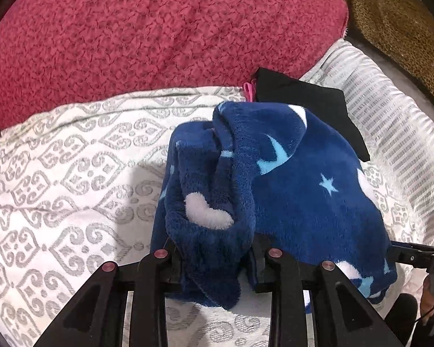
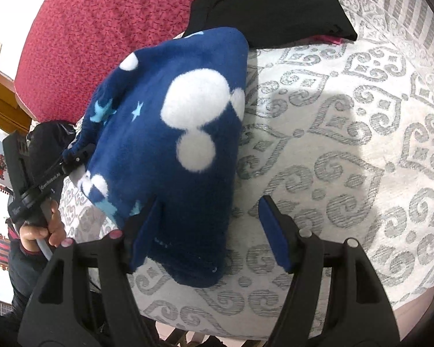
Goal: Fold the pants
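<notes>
Patterned bedspread (image 1: 58, 179) underneath; left gripper (image 1: 217, 263) pinching fleece pants (image 1: 289, 179), right gripper (image 2: 211, 231) spread wide, not clamping. Risk: unpinched side sagging, fold skewing.

Both black plastic grippers, the left gripper (image 1: 215, 263) and right gripper (image 2: 208, 231), had round pinkish-silver pivot screws, the right showing blue pads.

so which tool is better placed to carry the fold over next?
Left, probably. The left tool is clamped on a bunched edge of the blue fleece pants. The right tool stands open, fabric only against one pad.
</notes>
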Demonstrator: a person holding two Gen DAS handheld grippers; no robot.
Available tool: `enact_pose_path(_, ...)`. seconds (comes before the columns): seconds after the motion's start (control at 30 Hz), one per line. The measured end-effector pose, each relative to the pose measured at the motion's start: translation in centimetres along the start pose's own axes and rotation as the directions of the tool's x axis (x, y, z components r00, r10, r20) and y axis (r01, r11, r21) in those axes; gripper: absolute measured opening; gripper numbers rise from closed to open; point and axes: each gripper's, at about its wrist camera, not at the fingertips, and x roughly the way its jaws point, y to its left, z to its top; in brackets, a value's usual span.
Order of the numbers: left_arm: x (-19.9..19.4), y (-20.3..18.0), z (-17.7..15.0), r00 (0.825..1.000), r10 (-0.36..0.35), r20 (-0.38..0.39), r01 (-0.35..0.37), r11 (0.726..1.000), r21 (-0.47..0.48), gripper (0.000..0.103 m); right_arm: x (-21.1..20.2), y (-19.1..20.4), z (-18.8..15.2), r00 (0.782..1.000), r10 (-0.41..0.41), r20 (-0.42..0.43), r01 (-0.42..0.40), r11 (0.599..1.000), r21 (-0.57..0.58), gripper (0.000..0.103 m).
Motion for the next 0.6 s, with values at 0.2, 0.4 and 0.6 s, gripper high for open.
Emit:
enact_pose_path(0.2,-3.7,-1.4,0.2,0.982,-0.020,0.189,0.001,0.995,0.099,0.034,0.1,0.5,0.2,1.000,-0.015,0.007,0.015,1.000,-0.015,0.070)
enact_pose_path(0.4,1.4,2.0,-1.8,1.000,0.007,-0.021,-0.008,1.000,-0.010,0.047,0.6,0.6,0.1,1.000,-0.005,-0.005,0.005,1.000,-0.019,0.070)
enact_pose_path(0.6,-1.3,1.4,-0.6,0.994,0.102,0.036,-0.102,0.995,0.000,0.068,0.5,0.3,0.4,1.000,-0.006,-0.003,0.006,1.000,-0.011,0.070)
